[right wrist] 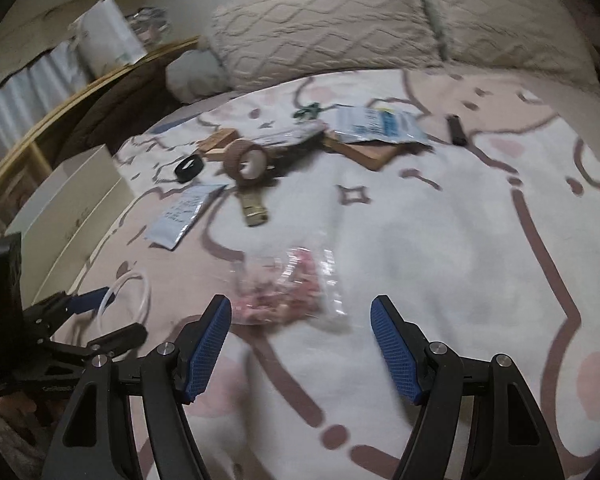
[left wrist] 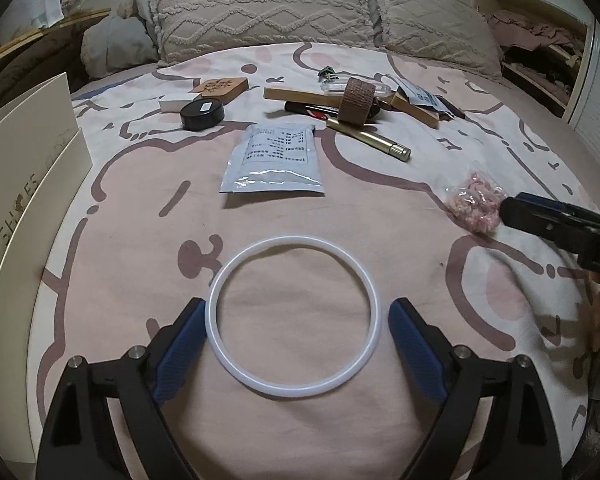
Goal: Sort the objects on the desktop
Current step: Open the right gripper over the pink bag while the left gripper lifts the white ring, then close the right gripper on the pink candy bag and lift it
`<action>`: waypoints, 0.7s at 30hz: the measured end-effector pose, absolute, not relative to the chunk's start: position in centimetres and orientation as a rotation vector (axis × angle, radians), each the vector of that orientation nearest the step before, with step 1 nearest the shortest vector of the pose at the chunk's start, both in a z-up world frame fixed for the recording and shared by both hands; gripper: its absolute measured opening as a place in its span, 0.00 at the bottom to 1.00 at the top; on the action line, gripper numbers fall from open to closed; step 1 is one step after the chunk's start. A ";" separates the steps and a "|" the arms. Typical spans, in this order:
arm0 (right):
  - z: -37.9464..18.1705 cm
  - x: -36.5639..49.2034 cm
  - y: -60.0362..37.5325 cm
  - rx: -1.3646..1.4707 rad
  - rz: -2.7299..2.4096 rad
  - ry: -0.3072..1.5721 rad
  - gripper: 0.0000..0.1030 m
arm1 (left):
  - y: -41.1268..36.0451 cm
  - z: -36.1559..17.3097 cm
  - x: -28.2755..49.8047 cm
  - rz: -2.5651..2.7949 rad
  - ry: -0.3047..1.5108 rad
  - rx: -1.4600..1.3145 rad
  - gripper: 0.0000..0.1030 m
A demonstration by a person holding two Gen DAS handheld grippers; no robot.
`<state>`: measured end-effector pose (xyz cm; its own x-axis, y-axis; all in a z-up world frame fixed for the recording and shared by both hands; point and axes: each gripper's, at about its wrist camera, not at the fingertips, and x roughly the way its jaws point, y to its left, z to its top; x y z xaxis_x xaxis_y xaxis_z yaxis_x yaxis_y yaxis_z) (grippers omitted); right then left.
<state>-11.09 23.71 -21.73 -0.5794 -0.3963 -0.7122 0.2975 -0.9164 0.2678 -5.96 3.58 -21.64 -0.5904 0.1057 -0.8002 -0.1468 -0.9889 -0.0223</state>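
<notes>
Where legible, "SHOES" on box (left wrist: 28, 184)

Counts on the patterned bedsheet (left wrist: 340, 208):
- white translucent rubber ring (left wrist: 293, 322): 1
- flat printed foil sachets: 2, grey-white (left wrist: 274, 158) and blue-printed (right wrist: 380, 124)
- clear bag of pink pieces (left wrist: 476, 202): 1
- round black lidded tin (left wrist: 202, 115): 1
- brown tape roll (left wrist: 356, 100): 1
- brass-coloured metal tube (left wrist: 370, 141): 1
- cream textured pillows: 2, one (left wrist: 260, 12) and another (left wrist: 432, 24)

White ring (left wrist: 293, 320); pink bedsheet (left wrist: 340, 208), brown cartoon lines; black round tin (left wrist: 202, 115); gold tube (left wrist: 370, 139); blue finger pads (left wrist: 180, 354).
</notes>
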 end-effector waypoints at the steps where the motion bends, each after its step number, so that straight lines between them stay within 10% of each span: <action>1: -21.7 -11.3 23.1 1.167 -2.476 -0.152 0.70 | 3.6 -21.6 -5.9 2.681 0.069 -1.342 0.89; 13: -23.3 -12.8 21.1 1.203 -2.471 -0.101 0.70 | 3.7 -21.6 -5.7 2.702 0.050 -1.302 0.82; 21: -23.0 -11.9 20.3 1.141 -2.524 -0.017 0.44 | 3.6 -21.5 -5.6 2.711 0.039 -1.286 0.82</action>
<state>-11.95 20.32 -22.99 -0.6042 -0.3356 -0.7228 0.3258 -0.9318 0.1603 -5.62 3.63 -21.52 -0.6246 0.1155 -0.7724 -0.1375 -0.9898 -0.0368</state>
